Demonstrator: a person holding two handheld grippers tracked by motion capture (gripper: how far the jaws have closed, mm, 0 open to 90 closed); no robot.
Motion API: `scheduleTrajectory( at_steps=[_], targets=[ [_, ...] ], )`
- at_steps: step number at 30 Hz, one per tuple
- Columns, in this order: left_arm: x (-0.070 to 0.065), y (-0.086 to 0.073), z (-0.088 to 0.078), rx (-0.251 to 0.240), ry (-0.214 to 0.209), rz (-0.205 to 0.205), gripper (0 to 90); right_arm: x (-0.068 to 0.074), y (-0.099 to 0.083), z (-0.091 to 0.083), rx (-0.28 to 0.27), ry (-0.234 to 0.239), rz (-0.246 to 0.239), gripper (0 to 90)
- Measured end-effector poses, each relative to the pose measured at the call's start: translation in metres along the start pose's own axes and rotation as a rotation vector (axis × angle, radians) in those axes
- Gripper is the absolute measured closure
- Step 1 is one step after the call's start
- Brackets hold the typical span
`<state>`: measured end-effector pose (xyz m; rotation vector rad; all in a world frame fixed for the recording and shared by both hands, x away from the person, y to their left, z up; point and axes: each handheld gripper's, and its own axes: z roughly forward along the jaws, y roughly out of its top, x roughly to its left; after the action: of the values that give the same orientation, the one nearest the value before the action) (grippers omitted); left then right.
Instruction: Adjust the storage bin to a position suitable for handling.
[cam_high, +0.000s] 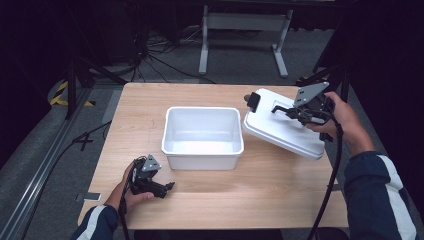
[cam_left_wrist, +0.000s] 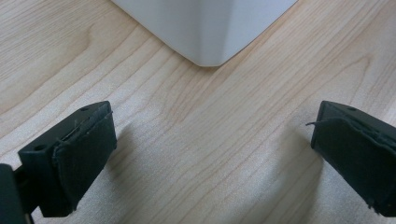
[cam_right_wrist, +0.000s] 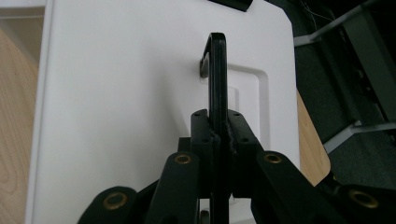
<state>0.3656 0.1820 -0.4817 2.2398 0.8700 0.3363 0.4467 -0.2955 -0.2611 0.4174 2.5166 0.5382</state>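
A: Near side: I'm resting the left gripper (cam_high: 169, 187) spread on the table (cam_high: 260, 190), just short of the open bin (cam_high: 202, 136)

B: Beyond: I'm pinching the lid (cam_high: 280, 127) by its handle (cam_right_wrist: 217, 74) with the right gripper (cam_high: 290, 111); I'm judging it needs levelling before lowering onto the bin

bright lit table (cam_high: 270, 190), dark surroundings, soft blurry pictures.

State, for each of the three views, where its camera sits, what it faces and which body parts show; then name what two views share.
High view: above the person's side, looking down on the table; forearms, hands, both tongs.
Left gripper view: on the left tongs, jaws apart, facing the white tub.
Right gripper view: on the right tongs, shut on the lid's black handle.
Shared: high and right views show the white lid.
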Motion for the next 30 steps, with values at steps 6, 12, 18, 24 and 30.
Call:
scheduleTrajectory(
  at_steps=[6,12,18,24,30],
  targets=[
    [0.0,0.0,0.0,0.0,0.0,0.001,0.6,0.002,-0.009,0.013,0.013,0.007,0.017,84.0],
    [0.0,0.0,0.0,0.0,-0.001,-0.001,0.6,0.004,-0.016,0.025,0.026,0.024,0.031,84.1],
    [0.0,0.0,0.0,0.0,0.0,0.0,0.6,0.005,-0.021,0.036,0.032,0.039,0.045,84.1],
    [0.0,0.0,0.0,0.0,0.0,0.0,0.6,0.006,-0.028,0.048,0.05,0.053,0.061,84.1],
    [0.0,0.0,0.0,0.0,-0.001,-0.001,0.6,0.013,-0.031,0.064,0.062,0.084,0.063,84.1]
  ],
)
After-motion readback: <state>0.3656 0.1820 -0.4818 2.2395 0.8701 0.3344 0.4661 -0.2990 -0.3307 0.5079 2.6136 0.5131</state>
